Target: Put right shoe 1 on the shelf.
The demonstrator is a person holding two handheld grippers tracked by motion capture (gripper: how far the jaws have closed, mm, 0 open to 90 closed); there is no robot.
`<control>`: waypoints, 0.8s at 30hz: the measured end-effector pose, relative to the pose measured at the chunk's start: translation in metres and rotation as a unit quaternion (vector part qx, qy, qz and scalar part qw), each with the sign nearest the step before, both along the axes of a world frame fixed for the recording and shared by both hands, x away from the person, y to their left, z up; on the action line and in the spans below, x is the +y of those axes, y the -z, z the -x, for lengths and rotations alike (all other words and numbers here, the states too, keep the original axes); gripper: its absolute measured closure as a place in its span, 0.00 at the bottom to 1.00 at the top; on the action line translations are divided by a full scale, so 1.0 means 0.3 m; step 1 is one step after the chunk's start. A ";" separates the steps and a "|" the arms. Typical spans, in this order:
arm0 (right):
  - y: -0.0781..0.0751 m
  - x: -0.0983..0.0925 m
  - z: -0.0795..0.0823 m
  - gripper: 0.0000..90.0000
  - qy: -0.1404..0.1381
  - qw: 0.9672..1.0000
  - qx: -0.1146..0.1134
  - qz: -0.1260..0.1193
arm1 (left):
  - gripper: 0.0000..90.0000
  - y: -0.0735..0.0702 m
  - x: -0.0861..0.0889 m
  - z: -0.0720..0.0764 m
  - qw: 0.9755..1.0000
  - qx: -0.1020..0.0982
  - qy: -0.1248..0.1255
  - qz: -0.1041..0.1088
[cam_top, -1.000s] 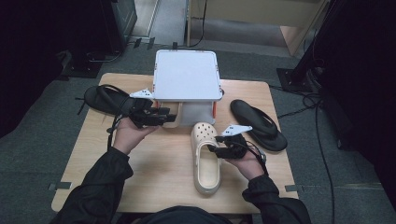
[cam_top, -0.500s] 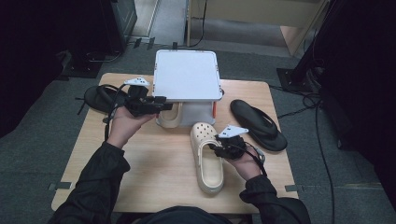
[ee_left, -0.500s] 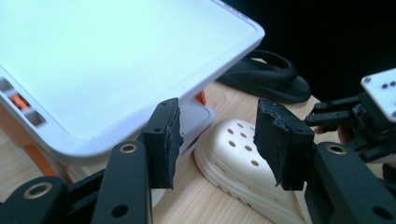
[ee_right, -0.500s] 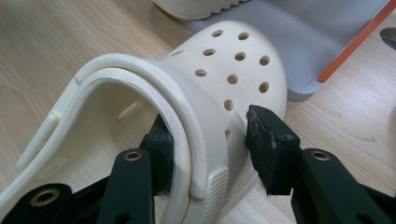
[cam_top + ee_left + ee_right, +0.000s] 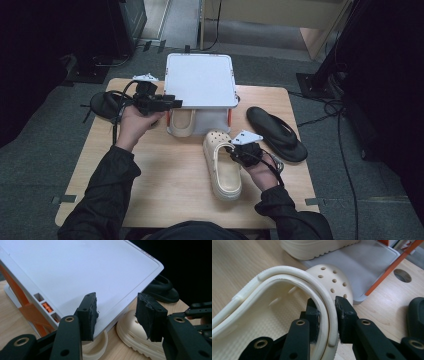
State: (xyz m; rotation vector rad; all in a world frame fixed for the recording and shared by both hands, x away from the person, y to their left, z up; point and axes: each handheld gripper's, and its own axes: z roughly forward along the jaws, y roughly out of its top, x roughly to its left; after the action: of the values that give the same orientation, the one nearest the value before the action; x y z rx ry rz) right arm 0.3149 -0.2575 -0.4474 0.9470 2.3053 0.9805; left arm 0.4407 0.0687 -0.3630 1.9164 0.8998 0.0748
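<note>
Right gripper sits at the right side wall of the cream clog, which lies near the middle of the wooden table, toe pointing far toward the white shoe rack. Its jaws have just been closing; in the right gripper view one jaw is inside the clog, the other outside, both against the rim strap, pinching it. Left gripper is held at the near left edge of the rack's top shelf, jaws spread with nothing between them; the left gripper view has the shelf edge just beyond the tips. Second cream clog rests on the rack's lower shelf. Black flip-flop lies right of the rack, another black sandal at far left.
</note>
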 end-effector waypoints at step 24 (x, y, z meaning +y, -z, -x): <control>-0.080 0.048 -0.162 0.83 0.027 0.999 -0.024 -0.002 | 0.58 0.006 0.013 -0.003 1.000 -0.005 0.000 0.006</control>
State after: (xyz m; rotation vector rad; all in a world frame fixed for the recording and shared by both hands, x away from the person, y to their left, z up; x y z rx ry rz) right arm 0.3636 -0.2431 -0.4235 0.9721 2.2282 0.9756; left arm 0.4416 0.0726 -0.3649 1.9026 0.8917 0.0791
